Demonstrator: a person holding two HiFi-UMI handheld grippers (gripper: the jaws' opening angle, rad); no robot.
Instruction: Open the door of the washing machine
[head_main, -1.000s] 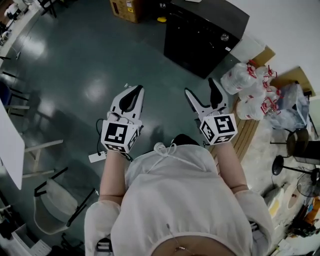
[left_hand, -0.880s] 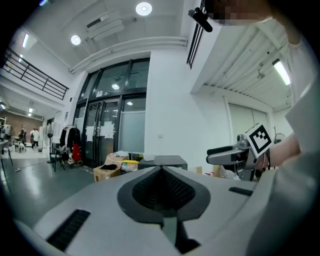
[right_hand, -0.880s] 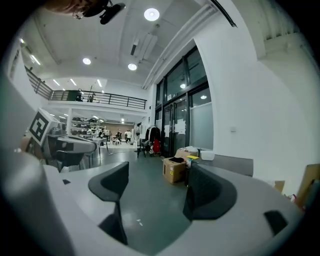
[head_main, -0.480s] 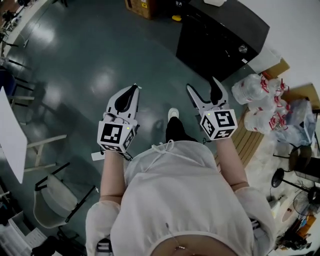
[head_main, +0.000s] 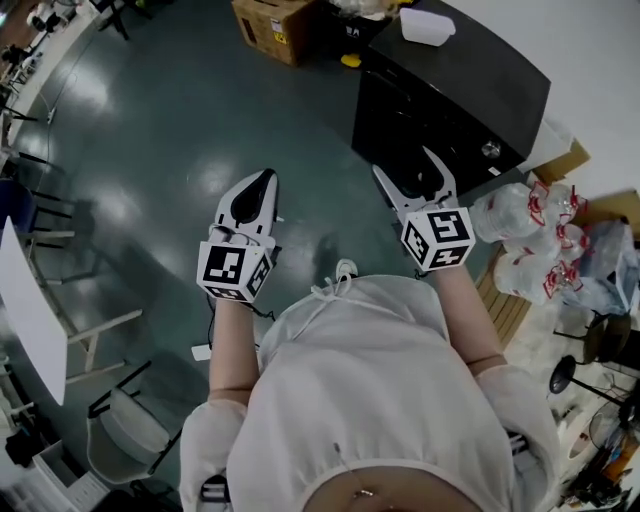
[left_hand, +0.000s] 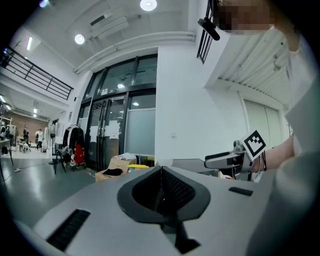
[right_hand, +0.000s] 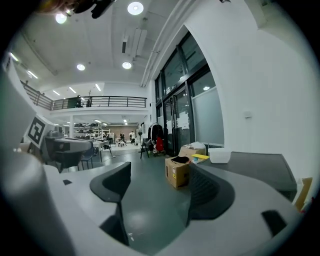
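The washing machine (head_main: 455, 95) is a black box against the far wall, its dark front (head_main: 410, 135) facing me; the door looks shut. My right gripper (head_main: 407, 165) hangs just before that front, apart from it, jaws wide open and empty. In the right gripper view the machine's top (right_hand: 250, 165) lies to the right of the open right gripper (right_hand: 159, 172). My left gripper (head_main: 265, 180) is over the floor to the left, its jaws pressed together with nothing between them. In the left gripper view the left gripper (left_hand: 161, 171) points level.
A white tub (head_main: 427, 25) sits on the machine's top. A cardboard box (head_main: 275, 25) stands to the machine's left. Bags of bottles (head_main: 530, 235) lie on a wooden pallet (head_main: 505, 300) at the right. A white table (head_main: 25, 310) and chairs (head_main: 120, 430) stand at the left.
Both grippers have travelled forward with the person. The washing machine has come nearer, and the right gripper now overlaps its front in the head view.
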